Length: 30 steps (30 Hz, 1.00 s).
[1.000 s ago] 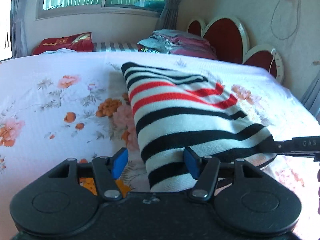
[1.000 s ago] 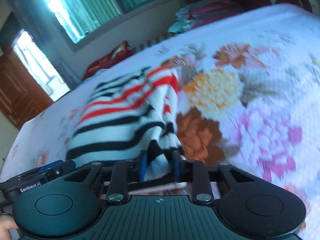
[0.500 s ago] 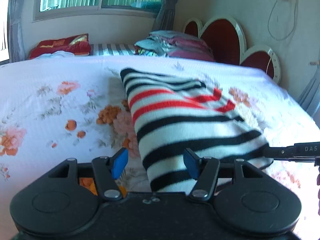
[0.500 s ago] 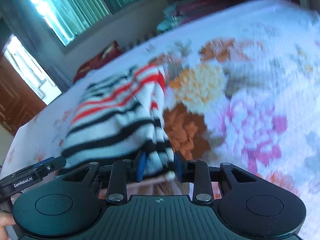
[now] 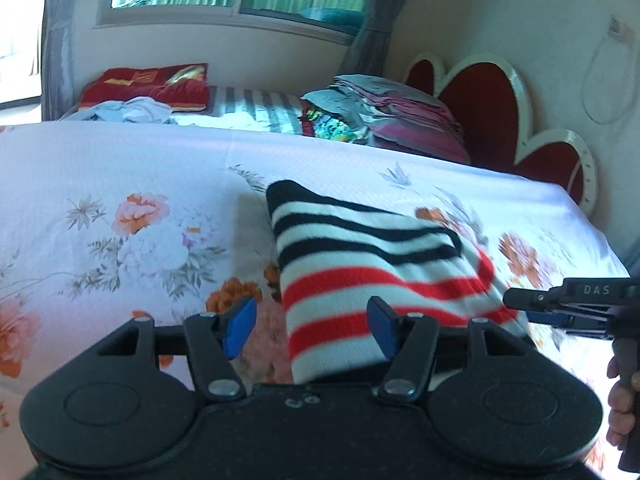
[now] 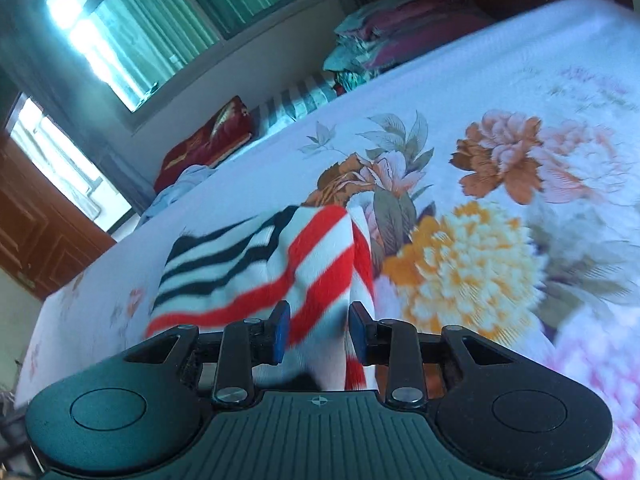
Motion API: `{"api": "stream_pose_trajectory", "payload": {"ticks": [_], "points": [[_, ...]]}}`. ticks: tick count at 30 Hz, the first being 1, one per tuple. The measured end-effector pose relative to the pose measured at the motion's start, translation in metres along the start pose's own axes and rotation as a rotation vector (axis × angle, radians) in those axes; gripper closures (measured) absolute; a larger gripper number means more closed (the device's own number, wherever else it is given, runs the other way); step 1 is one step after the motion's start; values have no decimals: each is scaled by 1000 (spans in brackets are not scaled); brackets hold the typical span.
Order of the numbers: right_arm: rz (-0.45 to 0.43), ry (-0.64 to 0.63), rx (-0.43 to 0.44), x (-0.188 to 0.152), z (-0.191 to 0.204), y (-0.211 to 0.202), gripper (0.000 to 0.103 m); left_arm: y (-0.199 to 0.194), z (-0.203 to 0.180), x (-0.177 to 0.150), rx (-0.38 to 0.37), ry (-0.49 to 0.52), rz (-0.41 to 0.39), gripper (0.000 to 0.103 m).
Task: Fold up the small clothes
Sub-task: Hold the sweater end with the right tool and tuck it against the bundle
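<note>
Striped knit sweater (image 5: 372, 264) lay on the flowered bedsheet (image 5: 120, 184), its near hem now carried over so red bands faced up: a fold underway. Right gripper (image 6: 316, 330) had loosened around the cloth; left gripper (image 5: 312, 322) gaped empty beside it.

black grippers (image 5: 312, 326) (blue pads (image 5: 239, 326))

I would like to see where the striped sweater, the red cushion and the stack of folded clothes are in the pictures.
striped sweater (image 5: 360, 240), left wrist view, on its white and black striped upper part.
red cushion (image 5: 148, 84), left wrist view, on its top face.
stack of folded clothes (image 5: 392, 116), left wrist view, on the pink and grey layers.
</note>
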State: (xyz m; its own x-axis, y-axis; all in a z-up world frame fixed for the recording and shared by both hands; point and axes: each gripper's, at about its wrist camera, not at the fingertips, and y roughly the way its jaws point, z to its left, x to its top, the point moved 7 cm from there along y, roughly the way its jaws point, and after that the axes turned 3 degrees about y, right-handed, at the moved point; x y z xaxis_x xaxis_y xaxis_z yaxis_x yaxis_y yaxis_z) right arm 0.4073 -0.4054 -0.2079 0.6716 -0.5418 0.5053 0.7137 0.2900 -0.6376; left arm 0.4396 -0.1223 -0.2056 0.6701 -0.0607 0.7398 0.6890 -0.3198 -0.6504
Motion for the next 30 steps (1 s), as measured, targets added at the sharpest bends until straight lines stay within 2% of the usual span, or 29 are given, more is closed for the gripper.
{"api": "stream_pose_trajectory", "payload": {"ticks": [5, 7, 9, 11, 13, 15, 16, 20, 26, 30], "points": [[19, 123, 42, 19, -18, 26, 71, 24, 7, 9, 20, -63, 4, 44], [26, 132, 58, 24, -18, 34, 71, 33, 6, 11, 23, -75, 3, 44], [3, 99, 52, 27, -15, 36, 71, 40, 5, 13, 30, -74, 8, 44], [-35, 32, 19, 28, -9, 33, 90, 48, 5, 14, 37, -75, 17, 44], [-70, -38, -11, 27, -4, 29, 92, 54, 6, 13, 57, -59, 30, 44], [-108, -144, -100, 21, -5, 30, 93, 59, 6, 8, 68, -45, 40, 43], [-87, -156, -136, 15, -11, 37, 93, 61, 6, 5, 64, -52, 39, 43], [-79, -138, -126, 15, -13, 36, 92, 58, 5, 4, 77, -50, 28, 43], [-158, -172, -95, 41, 5, 21, 91, 57, 3, 21, 69, -54, 8, 45], [-129, -201, -74, 47, 20, 37, 91, 72, 3, 26, 81, -61, 28, 44]]}}
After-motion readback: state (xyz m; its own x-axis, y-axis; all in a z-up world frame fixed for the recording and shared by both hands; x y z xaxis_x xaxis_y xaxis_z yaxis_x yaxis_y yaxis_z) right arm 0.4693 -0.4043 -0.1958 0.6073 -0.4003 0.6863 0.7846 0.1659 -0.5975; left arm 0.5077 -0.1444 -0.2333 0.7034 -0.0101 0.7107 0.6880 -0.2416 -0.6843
